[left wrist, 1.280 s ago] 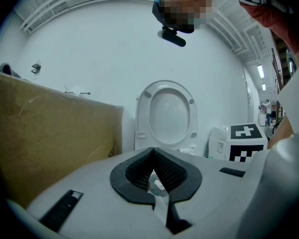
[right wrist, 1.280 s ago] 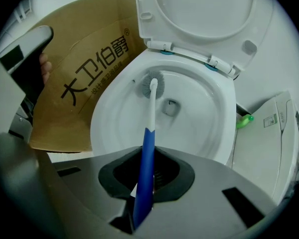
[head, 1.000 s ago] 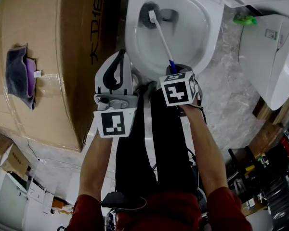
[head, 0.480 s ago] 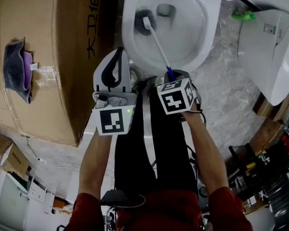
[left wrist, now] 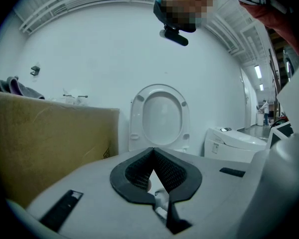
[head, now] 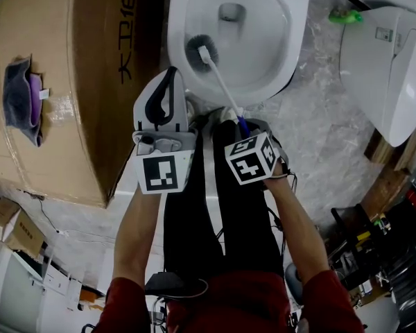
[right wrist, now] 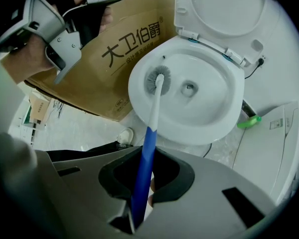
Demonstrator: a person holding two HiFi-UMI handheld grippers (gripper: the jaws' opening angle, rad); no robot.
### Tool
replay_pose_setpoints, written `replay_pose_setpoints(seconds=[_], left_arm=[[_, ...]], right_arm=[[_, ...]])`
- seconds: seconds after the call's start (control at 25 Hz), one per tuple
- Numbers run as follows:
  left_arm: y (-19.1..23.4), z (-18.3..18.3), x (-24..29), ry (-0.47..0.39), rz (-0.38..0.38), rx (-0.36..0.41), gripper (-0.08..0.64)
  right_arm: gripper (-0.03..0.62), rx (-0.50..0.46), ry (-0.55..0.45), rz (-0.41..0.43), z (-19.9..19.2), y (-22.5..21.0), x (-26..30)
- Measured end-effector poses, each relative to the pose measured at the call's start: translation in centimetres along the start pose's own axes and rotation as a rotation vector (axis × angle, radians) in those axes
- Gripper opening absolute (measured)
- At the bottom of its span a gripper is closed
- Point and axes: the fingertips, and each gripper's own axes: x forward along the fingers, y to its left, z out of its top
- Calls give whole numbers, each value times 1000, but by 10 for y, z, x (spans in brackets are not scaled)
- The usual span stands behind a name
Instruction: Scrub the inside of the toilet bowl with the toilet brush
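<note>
Because the big brown cardboard box (head: 55, 82) stands just left of the white ceramic toilet bowl (head: 295, 47), a wide sweep could flick dirty water onto it. The left gripper (left wrist: 153, 173) hangs by the bowl's near rim, jaws together on nothing. The right gripper (right wrist: 145, 180) is clamped on the blue end of the long blue-and-white toilet brush (right wrist: 154, 108), far from its dark bristle head (right wrist: 152, 79) on the inner left wall. Hard scrubbing could twist the handle loose.
</note>
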Motion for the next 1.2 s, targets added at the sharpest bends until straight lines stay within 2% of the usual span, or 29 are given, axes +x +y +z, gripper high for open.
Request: replay_pose_setpoints(seconds=[0.36,0.68,0.92,1.2], left_arm=[[-13,2,2,2,-21,9,12],[-27,2,12,9,-56,21,12],[-35,3,20,9,-72,23,12],[-44,3,30,16,-93,22,12]], right_arm=[[35,-35,33,-6,-32,-4,-8],[35,-12,77,-7,-64,-16,-16],[33,-13,115,-56,-81,-36,-18],[31,27,125,-102,-90,-60,-23]])
